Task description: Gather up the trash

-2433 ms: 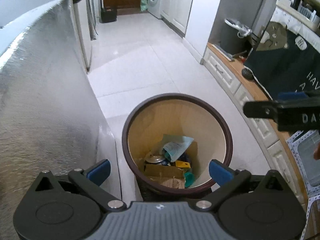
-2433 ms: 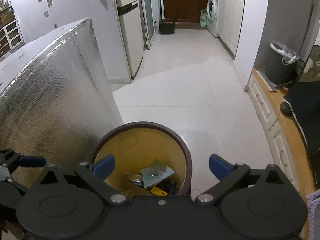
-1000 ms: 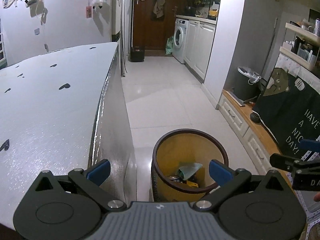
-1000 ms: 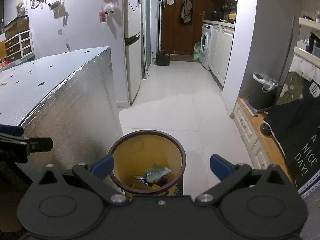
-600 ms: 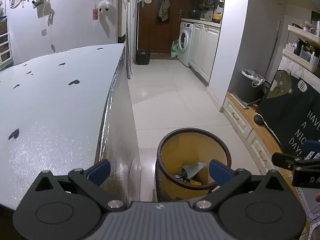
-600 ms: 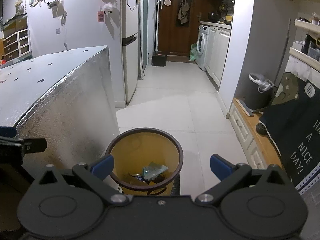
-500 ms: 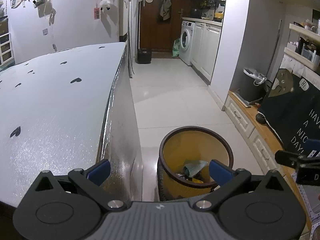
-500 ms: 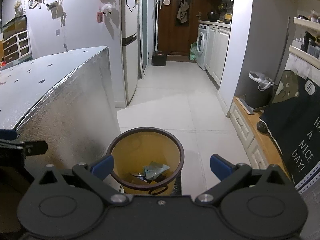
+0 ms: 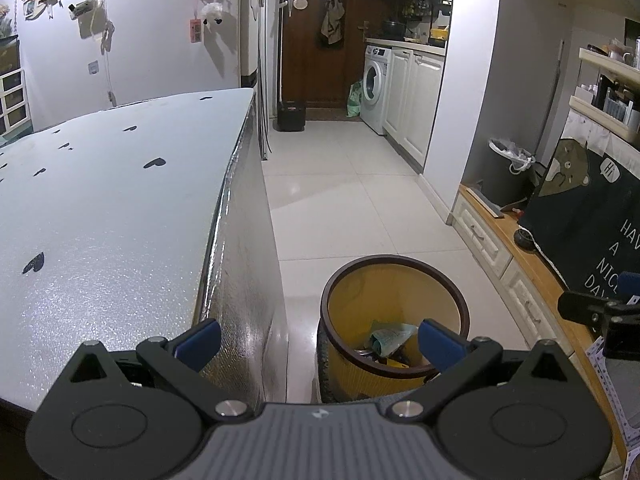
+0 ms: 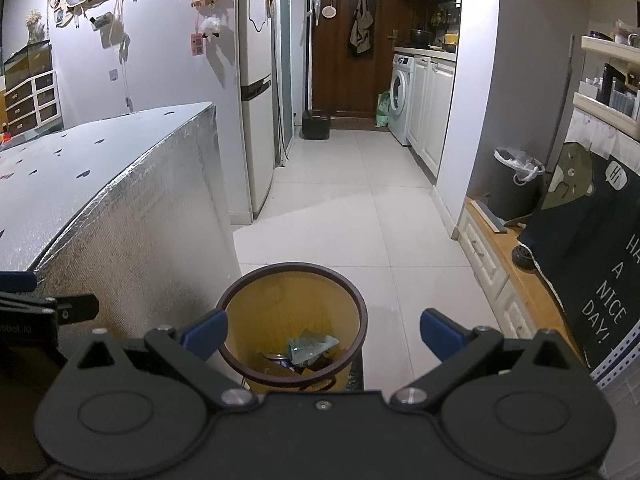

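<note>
While spread empty, both grippers (image 9: 318,338) (image 10: 324,332) face bin (image 10: 256,296) w/ trash.

floor (image 10: 352,216): white tile | foil-covered counter (image 9: 120,216) | washing machine (image 9: 374,80) | dark wooden door (image 10: 340,40)

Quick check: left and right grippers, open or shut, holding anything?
Left gripper: open, jaws spread wide, holding nothing.
Right gripper: open, jaws spread wide, holding nothing.
</note>
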A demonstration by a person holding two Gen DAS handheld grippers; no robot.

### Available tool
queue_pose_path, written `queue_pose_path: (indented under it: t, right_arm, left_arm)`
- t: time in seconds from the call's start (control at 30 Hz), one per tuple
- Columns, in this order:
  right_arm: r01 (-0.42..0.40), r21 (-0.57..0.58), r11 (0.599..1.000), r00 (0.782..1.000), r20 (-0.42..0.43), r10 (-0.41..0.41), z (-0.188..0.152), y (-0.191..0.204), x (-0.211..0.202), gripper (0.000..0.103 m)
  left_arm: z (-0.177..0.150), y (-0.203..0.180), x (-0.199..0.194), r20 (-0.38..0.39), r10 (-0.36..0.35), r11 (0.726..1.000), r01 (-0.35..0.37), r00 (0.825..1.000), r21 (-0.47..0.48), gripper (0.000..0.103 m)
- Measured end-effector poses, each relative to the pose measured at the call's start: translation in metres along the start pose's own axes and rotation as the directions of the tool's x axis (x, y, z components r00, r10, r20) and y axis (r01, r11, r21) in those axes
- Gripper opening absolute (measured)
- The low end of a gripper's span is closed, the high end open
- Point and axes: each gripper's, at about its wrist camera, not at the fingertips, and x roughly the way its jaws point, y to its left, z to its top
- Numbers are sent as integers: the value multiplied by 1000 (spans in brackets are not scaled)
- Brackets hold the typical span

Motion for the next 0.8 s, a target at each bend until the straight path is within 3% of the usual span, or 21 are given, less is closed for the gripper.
queue_pose_path:
  t: [0.8]
  right_arm:
    - [-7,1,1000,1000,-7,7,1,0,3,103]
  left_arm:
    - [0,-1,0,1,1,1000,-1,1000,3,103]
